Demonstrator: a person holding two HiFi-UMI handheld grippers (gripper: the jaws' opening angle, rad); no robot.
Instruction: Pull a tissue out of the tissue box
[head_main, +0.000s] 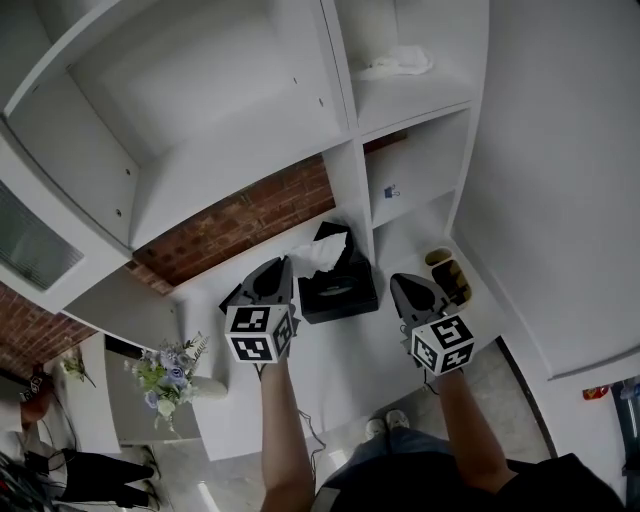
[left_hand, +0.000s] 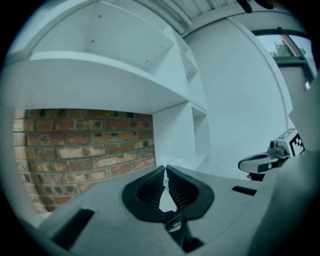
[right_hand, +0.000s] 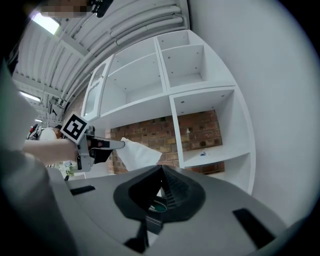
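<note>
Overhead: a white shelf unit (head_main: 200, 110) of open cubbies rises over the counter. Its lowest board juts out above the brick wall (head_main: 250, 215) and caps the headroom at the back.
Counter: the white counter (head_main: 330, 385) is bare in front of the tissue box toward the person, which is the widest free stretch.
Tissue box: the black tissue box (head_main: 340, 292) sits on the counter at the foot of the shelf upright (head_main: 352, 190), with its back near the brick wall. It lies between the two grippers.
Tissue: the white tissue (head_main: 318, 256) stands above the box top, its upper part drawn toward the left. I cannot tell whether its lower end is clear of the slot.
Left gripper: the left gripper (head_main: 284, 264) has its jaws pressed together, pinching the tissue, with a ragged white sliver caught at the tips. It hangs just left of the box, raised off the counter, facing the brick wall.
Right gripper: the right gripper (head_main: 398, 280) has its jaw tips pressed together with nothing between them. It is just right of the box and apart from it.
Right edge: a small container (head_main: 448, 275) with brown contents sits near the right gripper. The plain white side wall (head_main: 540, 200) closes that side.
Left edge: a bunch of flowers (head_main: 165, 375) stands off to the left, well apart from the box.
Top cubby: a crumpled white thing (head_main: 400, 65) lies on a high shelf, well apart from both grippers.
</note>
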